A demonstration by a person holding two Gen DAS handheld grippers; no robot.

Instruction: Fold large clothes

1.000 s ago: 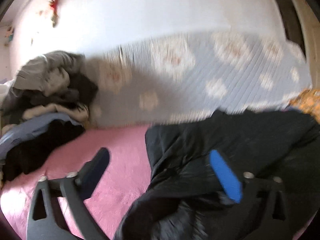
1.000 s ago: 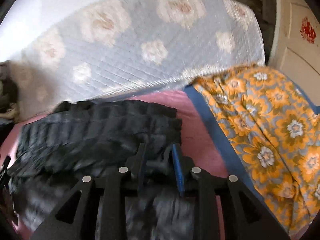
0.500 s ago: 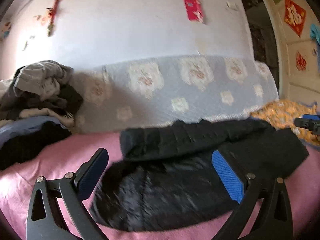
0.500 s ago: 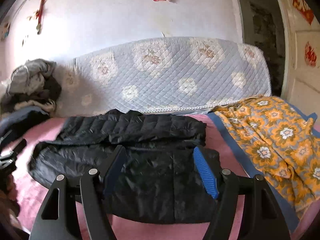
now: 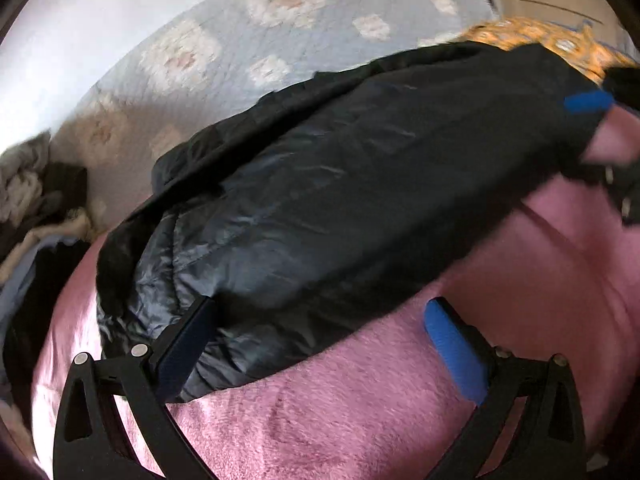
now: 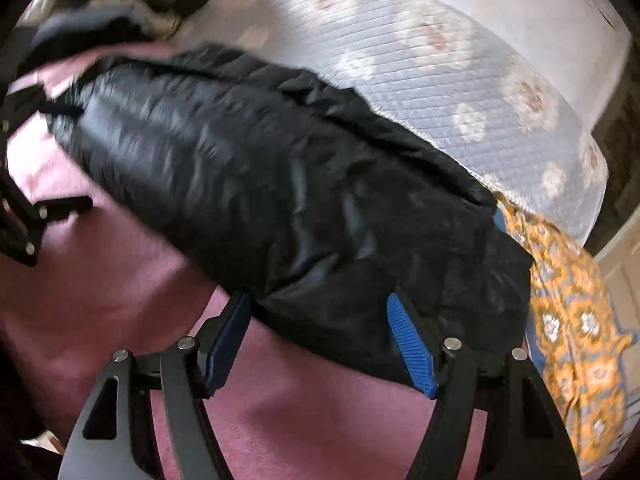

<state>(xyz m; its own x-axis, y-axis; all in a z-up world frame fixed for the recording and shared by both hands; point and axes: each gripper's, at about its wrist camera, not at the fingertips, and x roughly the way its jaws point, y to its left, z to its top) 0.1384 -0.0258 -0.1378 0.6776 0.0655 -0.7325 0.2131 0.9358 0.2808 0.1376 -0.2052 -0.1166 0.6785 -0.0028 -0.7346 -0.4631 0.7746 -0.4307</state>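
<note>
Since both the left gripper [image 5: 320,340] and right gripper [image 6: 320,336] sit spread wide at the shiny black puffer jacket's [image 5: 340,200] lower edge, I'd pinch deep, evenly.

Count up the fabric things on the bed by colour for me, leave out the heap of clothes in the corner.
Black: 1, the jacket
Pink: 1, the blanket
Orange flowered: 1, the quilt
Pale blue with flowers: 1, the quilted pad
Total: 4
</note>
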